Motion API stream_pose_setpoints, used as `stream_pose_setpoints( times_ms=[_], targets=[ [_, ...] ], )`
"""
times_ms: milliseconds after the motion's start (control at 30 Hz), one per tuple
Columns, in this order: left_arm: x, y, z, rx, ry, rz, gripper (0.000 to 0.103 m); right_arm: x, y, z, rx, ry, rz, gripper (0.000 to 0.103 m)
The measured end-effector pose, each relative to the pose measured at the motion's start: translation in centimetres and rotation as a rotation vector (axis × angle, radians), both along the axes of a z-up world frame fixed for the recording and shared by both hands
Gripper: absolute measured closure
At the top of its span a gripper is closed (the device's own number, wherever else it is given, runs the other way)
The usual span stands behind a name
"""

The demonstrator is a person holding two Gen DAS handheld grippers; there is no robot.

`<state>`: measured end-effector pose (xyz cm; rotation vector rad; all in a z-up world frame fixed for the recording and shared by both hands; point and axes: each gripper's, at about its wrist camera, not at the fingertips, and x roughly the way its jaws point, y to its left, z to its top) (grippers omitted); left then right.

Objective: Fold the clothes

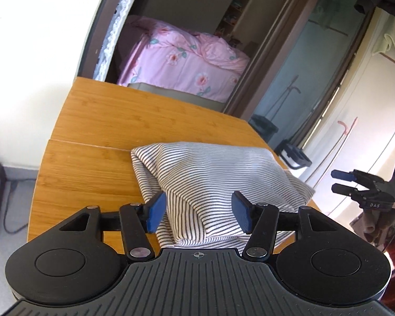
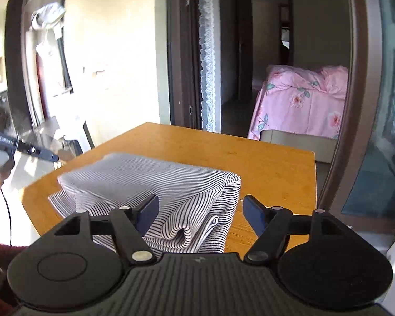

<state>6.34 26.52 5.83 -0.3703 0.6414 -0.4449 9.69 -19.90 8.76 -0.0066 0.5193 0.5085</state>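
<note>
While folded into a thick striped bundle, shirt [image 1: 210,184] [image 2: 155,192] lies on table [image 1: 97,163] [image 2: 271,168], near its front edge. Left gripper [image 1: 198,212] held above the bundle's near fold, jaws spread wide, pinching nothing. Right gripper [image 2: 200,214] likewise spread, empty, over the bundle's near right corner. Seen beyond the doorway: pink floral bed [image 1: 187,60] [image 2: 302,100].
</note>
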Motion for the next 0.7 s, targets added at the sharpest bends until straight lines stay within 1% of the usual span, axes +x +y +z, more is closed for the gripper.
stream_pose_setpoints(
  times_ms=[33,67,133,200,267,300,367,400,433,467,500,533,567,633,700],
  targets=[
    [0.1,0.1,0.1,-0.028,0.009,0.002,0.028,0.6,-0.3,0.0,0.055,0.037,-0.019,0.023],
    [0.3,0.2,0.1,-0.053,0.018,0.004,0.025,1.4,-0.3,-0.6,0.097,0.08,-0.031,0.023],
    [1.0,-0.6,-0.3,-0.071,0.048,0.001,0.022,3.0,-0.2,-1.8,0.169,0.162,-0.053,0.023],
    [2.1,-1.6,-1.4,-0.054,0.095,0.011,0.019,4.4,0.9,-3.7,0.166,0.218,-0.063,0.023],
    [3.1,-2.6,-2.7,-0.038,0.145,0.024,0.018,5.1,2.0,-5.6,0.124,0.252,-0.061,0.023],
    [3.6,-2.9,-3.3,-0.045,0.163,0.025,0.018,5.2,2.7,-6.4,0.11,0.267,-0.052,0.024],
    [4.3,-3.5,-4.5,-0.057,0.193,0.027,0.02,5.6,3.9,-7.7,0.084,0.284,-0.036,0.043],
    [4.5,-3.7,-4.6,-0.062,0.186,0.026,0.021,5.6,4.1,-7.2,0.077,0.262,-0.03,0.058],
    [4.7,-3.9,-4.6,-0.063,0.183,0.023,0.03,5.7,4.3,-6.8,0.07,0.24,-0.023,0.069],
    [4.9,-4.2,-4.6,-0.06,0.178,0.022,0.042,5.8,4.5,-6.3,0.063,0.217,-0.017,0.073],
    [5.1,-4.5,-4.3,-0.047,0.17,0.024,0.047,5.8,4.7,-5.8,0.056,0.195,-0.011,0.078],
    [5.2,-4.7,-3.8,-0.028,0.156,0.027,0.06,5.9,4.9,-5.3,0.049,0.173,-0.005,0.081],
    [5.3,-4.9,-3.3,-0.011,0.141,0.03,0.069,6.0,5.0,-4.9,0.042,0.151,0.001,0.081],
    [4.8,-5.1,-1.7,-0.01,0.098,0.025,0.073,6.1,5.2,-3.9,0.033,0.109,0.011,0.081],
    [4.1,-5.2,-0.3,-0.015,0.058,0.015,0.073,5.9,4.6,-3.1,0.051,0.083,0.008,0.081]
  ],
)
